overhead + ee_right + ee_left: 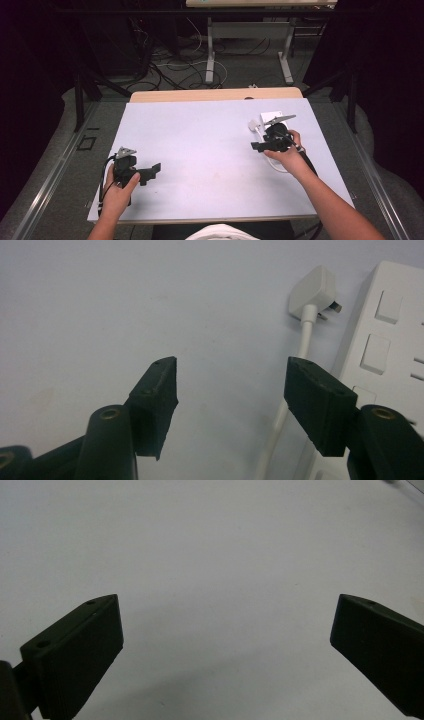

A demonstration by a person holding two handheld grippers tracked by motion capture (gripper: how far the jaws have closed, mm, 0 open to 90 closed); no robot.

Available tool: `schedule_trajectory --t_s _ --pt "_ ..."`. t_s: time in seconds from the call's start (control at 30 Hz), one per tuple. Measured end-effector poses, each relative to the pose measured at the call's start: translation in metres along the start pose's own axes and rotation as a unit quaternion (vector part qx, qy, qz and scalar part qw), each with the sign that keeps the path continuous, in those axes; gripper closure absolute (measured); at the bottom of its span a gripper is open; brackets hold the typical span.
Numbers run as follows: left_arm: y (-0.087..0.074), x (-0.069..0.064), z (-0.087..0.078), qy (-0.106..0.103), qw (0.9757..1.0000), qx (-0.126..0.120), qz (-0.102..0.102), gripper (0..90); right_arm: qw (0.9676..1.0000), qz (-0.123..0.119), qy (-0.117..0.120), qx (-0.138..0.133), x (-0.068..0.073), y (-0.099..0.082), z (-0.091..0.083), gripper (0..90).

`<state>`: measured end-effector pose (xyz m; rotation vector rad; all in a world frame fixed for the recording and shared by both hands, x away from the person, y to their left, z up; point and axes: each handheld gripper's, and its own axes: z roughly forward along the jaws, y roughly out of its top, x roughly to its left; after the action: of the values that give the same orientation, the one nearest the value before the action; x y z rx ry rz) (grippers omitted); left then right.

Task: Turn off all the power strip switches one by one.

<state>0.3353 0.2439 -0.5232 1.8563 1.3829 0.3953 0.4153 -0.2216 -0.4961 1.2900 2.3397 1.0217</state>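
A pale lavender-white rectangular worktop [200, 145] fills the middle of the scene, its bare surface plain and matt, with a strip of light wooden edge [215, 94] showing along its far side. Beyond it, on the grey floor [240, 70], a tangle of black and white cables [175, 67] lies to the far left of a white metal table frame [247, 47] with two upright legs. Dark curtains [380, 55] close in the far right, and a black metal stand [82, 95] stands at the left.
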Motion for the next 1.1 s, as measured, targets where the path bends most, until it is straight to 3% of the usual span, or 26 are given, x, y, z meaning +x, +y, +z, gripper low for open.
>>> schedule_trajectory --t_s 0.17,0.57,0.8,0.97,1.1 --pt "0.0 -0.001 0.001 0.0 1.0 -0.006 -0.002 0.6 0.9997 -0.019 0.004 -0.013 0.009 -0.012 -0.006 33.3" --pt "0.0 -0.002 0.001 0.0 1.0 -0.004 0.002 0.6 0.9988 -0.031 -0.004 -0.038 0.026 -0.042 -0.018 24.4" --pt "0.0 -0.003 0.001 -0.001 1.0 -0.005 0.001 0.6 0.9984 -0.011 0.003 -0.055 0.027 -0.058 -0.02 15.8" --pt "0.0 -0.003 0.001 -0.002 1.0 -0.003 0.003 0.6 0.9977 0.015 0.009 -0.066 0.026 -0.069 -0.024 15.1" --pt "0.0 -0.004 0.001 -0.003 1.0 -0.003 0.004 0.6 0.9969 0.019 0.004 -0.076 0.026 -0.078 -0.023 14.5"
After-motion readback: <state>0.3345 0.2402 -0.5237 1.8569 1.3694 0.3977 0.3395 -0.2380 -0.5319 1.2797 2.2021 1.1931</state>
